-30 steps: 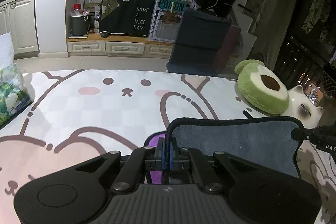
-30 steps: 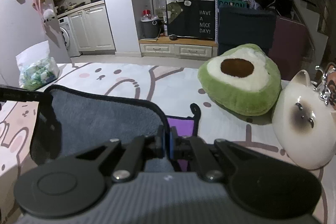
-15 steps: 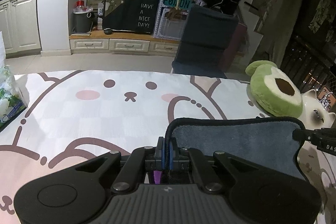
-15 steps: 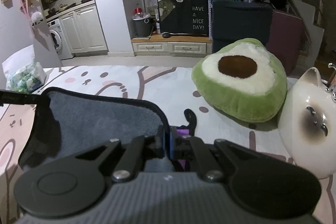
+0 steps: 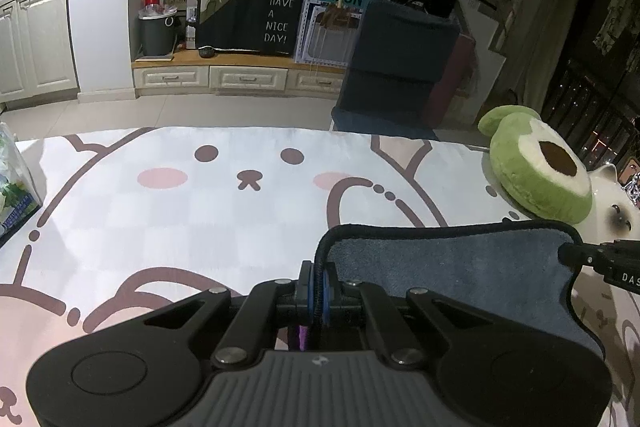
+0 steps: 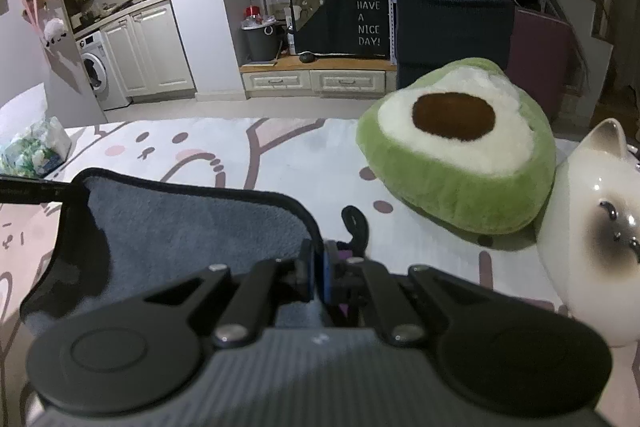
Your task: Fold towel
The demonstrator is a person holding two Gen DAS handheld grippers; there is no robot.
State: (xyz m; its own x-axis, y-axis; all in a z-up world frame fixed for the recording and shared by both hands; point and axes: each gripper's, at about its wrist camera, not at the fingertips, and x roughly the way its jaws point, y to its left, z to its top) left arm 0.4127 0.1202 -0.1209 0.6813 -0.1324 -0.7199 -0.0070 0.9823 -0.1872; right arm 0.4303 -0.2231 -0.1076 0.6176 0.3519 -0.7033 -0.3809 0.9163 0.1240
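A grey-blue towel (image 5: 452,263) with a black hem hangs stretched between my two grippers above the bunny-print table cover (image 5: 224,203). My left gripper (image 5: 318,283) is shut on the towel's left top corner. My right gripper (image 6: 318,267) is shut on the right top corner; the towel (image 6: 180,223) spreads to its left in the right wrist view. The right gripper's tip (image 5: 592,259) shows at the right edge of the left wrist view. A bit of purple cloth (image 5: 302,337) shows under the jaws. The towel's lower part is hidden behind the grippers.
A green avocado plush (image 6: 460,151) and a white ceramic cat (image 6: 600,227) sit on the table at the right, close to the right gripper. A bag of green-and-white packets (image 5: 12,187) sits at the left edge. Beyond the table's far edge are floor and cabinets.
Both grippers have moved forward across the table with the towel held taut between them. The avocado plush and cat look nearer, and less purple cloth shows beneath the jaws.
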